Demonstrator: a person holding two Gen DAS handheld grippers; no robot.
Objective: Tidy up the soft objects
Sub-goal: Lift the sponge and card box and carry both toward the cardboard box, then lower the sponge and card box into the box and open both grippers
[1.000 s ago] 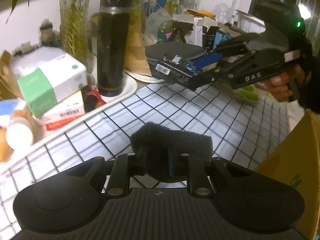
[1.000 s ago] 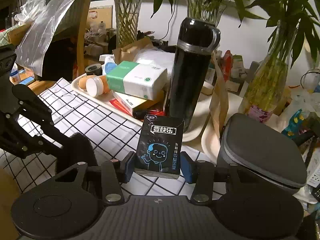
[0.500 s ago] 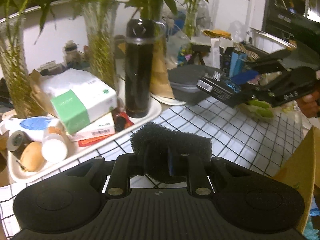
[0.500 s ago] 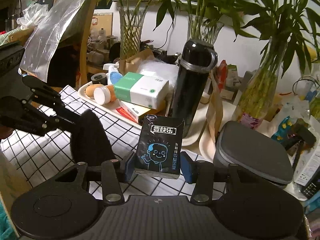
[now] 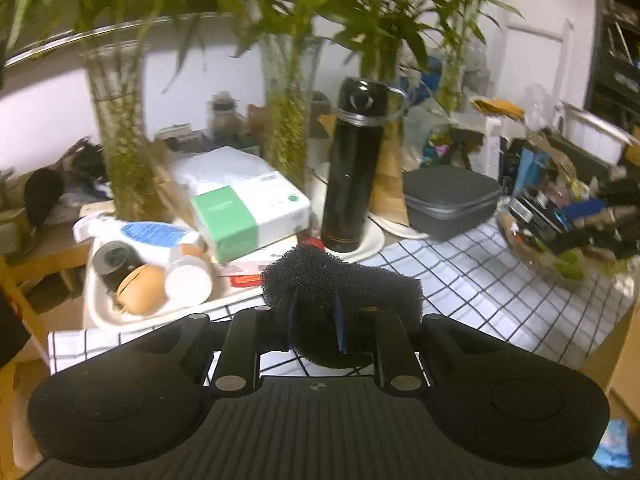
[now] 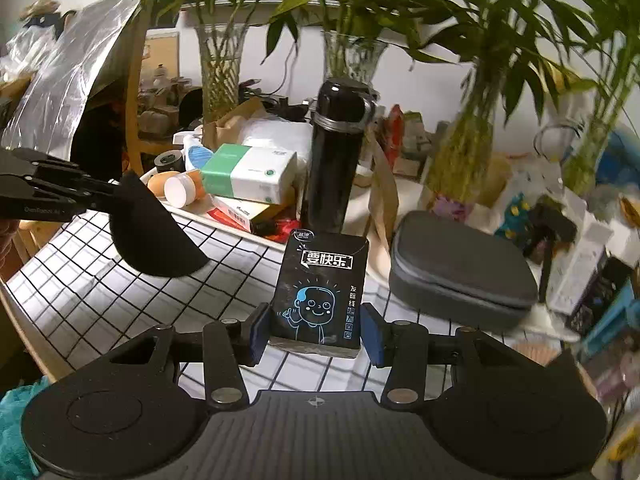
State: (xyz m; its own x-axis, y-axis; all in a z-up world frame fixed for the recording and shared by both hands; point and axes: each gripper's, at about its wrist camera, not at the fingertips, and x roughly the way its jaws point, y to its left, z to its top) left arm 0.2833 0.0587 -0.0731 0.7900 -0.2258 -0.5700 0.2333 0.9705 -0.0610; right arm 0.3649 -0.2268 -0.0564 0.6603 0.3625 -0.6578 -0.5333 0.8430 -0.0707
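White cloth ruled in thin black squares (image 5: 472, 276) covers the table, and both my tools hang above it, each with a load. I judge the sorting to be mid-carry: two soft items are lifted, neither is set down, and I cannot see where they are meant to go. A tan cardboard edge (image 5: 624, 360) shows at my right and may be the box, but I can't confirm that.

The largest pieces at the back are hard, not mine to sort: the tall glossy black flask (image 5: 354, 168) standing on a small white dish, and the matte grey zip case (image 5: 450, 200) with rounded corners. The long white tray (image 5: 96, 304) holds a green-and-white wrapped tissue pack (image 5: 244, 208), which looks soft and may be left to do.

My left gripper (image 5: 314, 322) pinches the black open-cell foam sponge (image 5: 340, 284); its coarse, porous body bulges out around the blue pads, so it is squeezed hard. From the right view it hangs as a dark wedge above the cloth.

My right gripper (image 6: 316, 334) clamps the small black pocket tissue pack with a blue cartoon face (image 6: 320, 292). It is glossy film, flat-sided, held upright and clear of the cloth.
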